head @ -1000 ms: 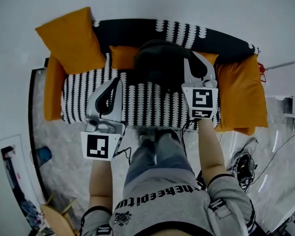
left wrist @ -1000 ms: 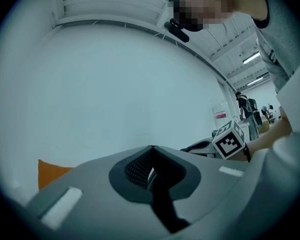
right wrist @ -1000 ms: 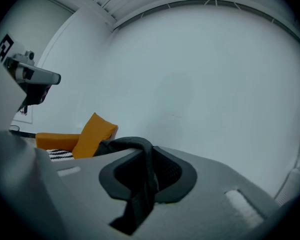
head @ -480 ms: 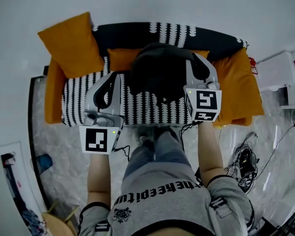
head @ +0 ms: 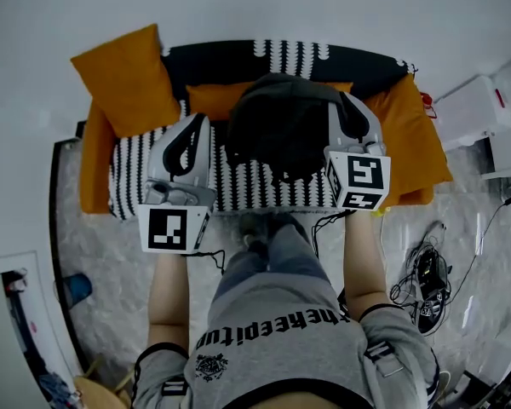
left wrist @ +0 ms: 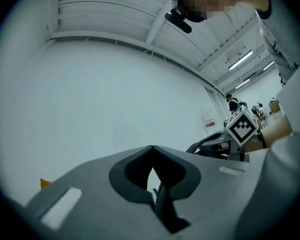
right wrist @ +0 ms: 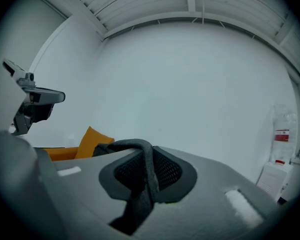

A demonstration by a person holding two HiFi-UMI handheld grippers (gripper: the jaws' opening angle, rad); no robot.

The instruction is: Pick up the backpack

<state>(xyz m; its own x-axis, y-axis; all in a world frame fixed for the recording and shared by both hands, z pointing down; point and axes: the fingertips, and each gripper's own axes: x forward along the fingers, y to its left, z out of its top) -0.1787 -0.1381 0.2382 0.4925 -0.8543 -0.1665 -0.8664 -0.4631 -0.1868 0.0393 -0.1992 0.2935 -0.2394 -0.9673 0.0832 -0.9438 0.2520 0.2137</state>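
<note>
The black backpack [head: 281, 130] hangs in front of the striped sofa [head: 149, 164], between my two grippers in the head view. My right gripper [head: 347, 102] is at its right side, shut on a dark padded strap [right wrist: 142, 176] of the backpack, which loops over the closed jaws in the right gripper view. My left gripper [head: 199, 121] is to the left of the bag and apart from it. Its jaw tips [left wrist: 152, 151] meet, and no object shows between them. The bottom of the bag is hidden under its own bulk.
Orange cushions lie at the sofa's left [head: 123, 71] and right [head: 413, 135] ends, with another [head: 211, 99] behind the bag. A white cabinet [head: 473, 109] stands at the right. Cables [head: 426, 275] lie on the marble floor. The person's feet [head: 264, 227] are at the sofa's front edge.
Both grippers have risen. The backpack has come up off the seat with the right gripper and now looks larger and closer. The left gripper stays apart from it.
</note>
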